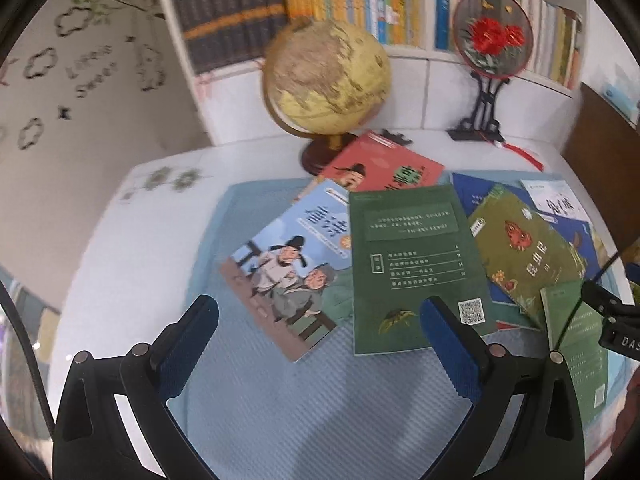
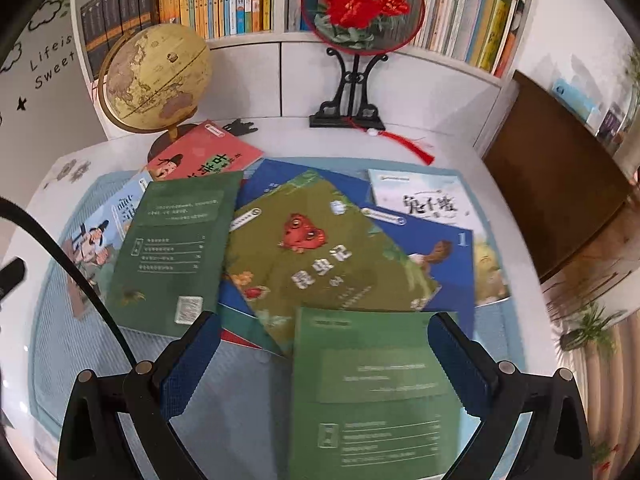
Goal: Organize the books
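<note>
Left view: left gripper [image 1: 320,316] gaped empty above mat [image 1: 280,420], books [image 1: 416,264] scattered ahead | Right view: right gripper [image 2: 324,334] spread wide over nearest green book [image 2: 372,392]; best pinch its near edge squarely.

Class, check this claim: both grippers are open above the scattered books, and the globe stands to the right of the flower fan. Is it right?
Not quite. In the right wrist view the globe stands left of the flower fan. The left gripper and right gripper are open above the books.
</note>
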Demonstrator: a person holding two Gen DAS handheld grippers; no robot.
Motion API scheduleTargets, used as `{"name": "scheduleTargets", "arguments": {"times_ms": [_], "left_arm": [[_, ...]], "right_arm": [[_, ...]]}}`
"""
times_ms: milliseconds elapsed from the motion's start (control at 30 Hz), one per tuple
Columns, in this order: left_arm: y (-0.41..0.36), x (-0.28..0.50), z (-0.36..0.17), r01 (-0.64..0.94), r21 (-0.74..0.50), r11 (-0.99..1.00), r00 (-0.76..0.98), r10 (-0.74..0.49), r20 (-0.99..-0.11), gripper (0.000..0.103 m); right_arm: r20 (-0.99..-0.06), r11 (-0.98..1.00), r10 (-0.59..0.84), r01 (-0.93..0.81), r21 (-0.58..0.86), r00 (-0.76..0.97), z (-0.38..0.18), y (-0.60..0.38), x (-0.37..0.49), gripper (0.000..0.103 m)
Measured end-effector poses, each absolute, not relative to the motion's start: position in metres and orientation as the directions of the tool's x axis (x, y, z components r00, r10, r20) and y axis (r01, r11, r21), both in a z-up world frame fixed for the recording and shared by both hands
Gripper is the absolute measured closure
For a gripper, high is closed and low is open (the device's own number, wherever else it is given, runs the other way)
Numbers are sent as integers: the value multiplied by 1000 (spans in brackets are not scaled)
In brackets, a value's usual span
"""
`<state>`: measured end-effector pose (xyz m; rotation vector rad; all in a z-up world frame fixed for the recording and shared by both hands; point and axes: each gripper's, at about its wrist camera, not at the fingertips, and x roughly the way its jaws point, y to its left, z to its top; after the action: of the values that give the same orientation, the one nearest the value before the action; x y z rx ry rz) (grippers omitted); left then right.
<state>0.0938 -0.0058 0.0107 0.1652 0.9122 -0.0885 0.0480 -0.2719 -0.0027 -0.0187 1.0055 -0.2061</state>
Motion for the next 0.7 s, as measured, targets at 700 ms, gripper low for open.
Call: {"name": "scheduleTargets", "arguments": {"times_ms": [700], "left_arm": [[11, 150, -56, 380, 19, 925, 471, -176, -864, 2]], "right_arm": [[-879, 951, -235, 286, -119, 415, -54, -217, 85, 0]]}}
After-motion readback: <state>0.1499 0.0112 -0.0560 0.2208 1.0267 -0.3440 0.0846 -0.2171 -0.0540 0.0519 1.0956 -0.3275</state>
